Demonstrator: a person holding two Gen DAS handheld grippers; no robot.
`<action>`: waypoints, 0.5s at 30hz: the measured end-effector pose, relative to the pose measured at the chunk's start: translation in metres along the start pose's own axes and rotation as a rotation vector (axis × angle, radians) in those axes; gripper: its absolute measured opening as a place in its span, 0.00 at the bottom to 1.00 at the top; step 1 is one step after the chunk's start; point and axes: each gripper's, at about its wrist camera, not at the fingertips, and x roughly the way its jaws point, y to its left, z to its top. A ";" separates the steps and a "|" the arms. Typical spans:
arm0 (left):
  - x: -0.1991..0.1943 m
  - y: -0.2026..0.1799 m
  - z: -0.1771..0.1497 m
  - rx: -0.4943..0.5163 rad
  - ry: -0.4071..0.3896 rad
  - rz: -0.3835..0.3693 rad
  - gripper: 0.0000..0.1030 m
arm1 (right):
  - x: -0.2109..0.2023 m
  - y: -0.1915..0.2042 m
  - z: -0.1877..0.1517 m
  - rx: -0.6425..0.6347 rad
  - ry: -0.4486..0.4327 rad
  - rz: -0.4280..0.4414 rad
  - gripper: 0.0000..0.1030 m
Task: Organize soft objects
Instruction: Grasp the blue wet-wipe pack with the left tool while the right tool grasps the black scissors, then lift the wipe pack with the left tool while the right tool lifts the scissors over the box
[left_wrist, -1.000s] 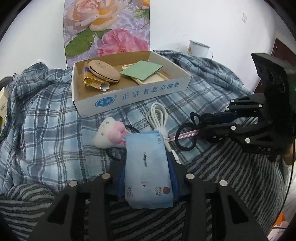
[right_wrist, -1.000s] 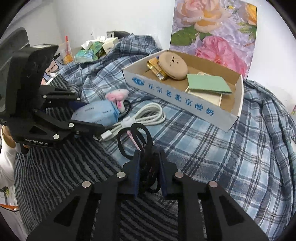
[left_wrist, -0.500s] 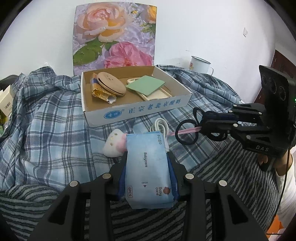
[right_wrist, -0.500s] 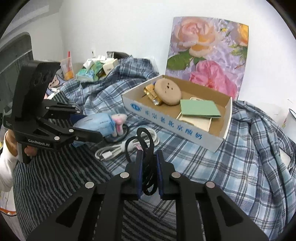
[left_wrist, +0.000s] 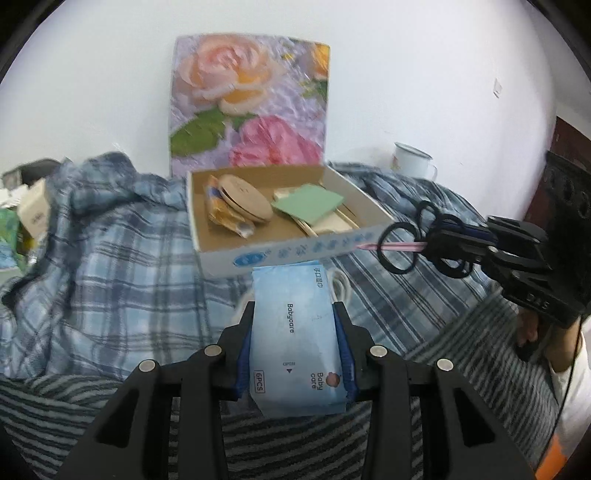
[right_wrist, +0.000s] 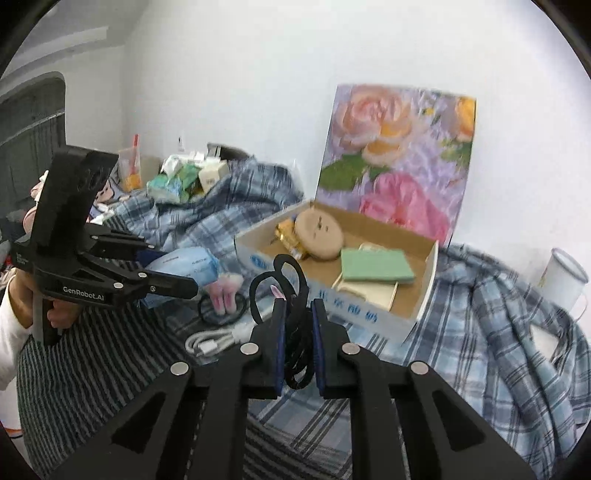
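Carry step is in hand: both loads are held up off the bed, short of the box (left_wrist: 295, 249). The left gripper (left_wrist: 293, 354) is clamped on a blue wipes pack (left_wrist: 295, 339), pads pressed on its two long sides, the pack's far end seen just under the box's front wall. The right gripper (right_wrist: 297, 332) is pinched tight on a bunch of black hair ties (right_wrist: 280, 284) with a pink strip among them, loops sticking out past the tips. Next move, as judged: each load is to be brought over the front wall and lowered into the box, then let go. The wall must be cleared first, since both loads sit near or below rim level in these views. Open room inside is limited: a round tan pad (left_wrist: 243, 197) and gold wrapper take the left end, a green card (left_wrist: 308, 203) on beige cards takes the middle; bare cardboard is seen at the front left and along the right. Left on the blanket (left_wrist: 110, 258): a white cable (right_wrist: 214, 338) and a pink plush tie (right_wrist: 225, 291). The two grippers are close together, so a clash over the box is possible. A mug (right_wrist: 565, 278) stands well off right.
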 end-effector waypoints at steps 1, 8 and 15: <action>-0.002 0.000 0.001 0.000 -0.012 0.004 0.39 | -0.001 0.001 0.001 -0.005 -0.012 -0.004 0.12; -0.009 0.001 0.004 -0.003 -0.057 0.023 0.39 | 0.000 0.006 0.003 -0.010 -0.028 -0.015 0.12; -0.023 -0.001 0.008 -0.007 -0.137 0.097 0.39 | -0.002 0.009 0.008 0.003 -0.056 0.008 0.12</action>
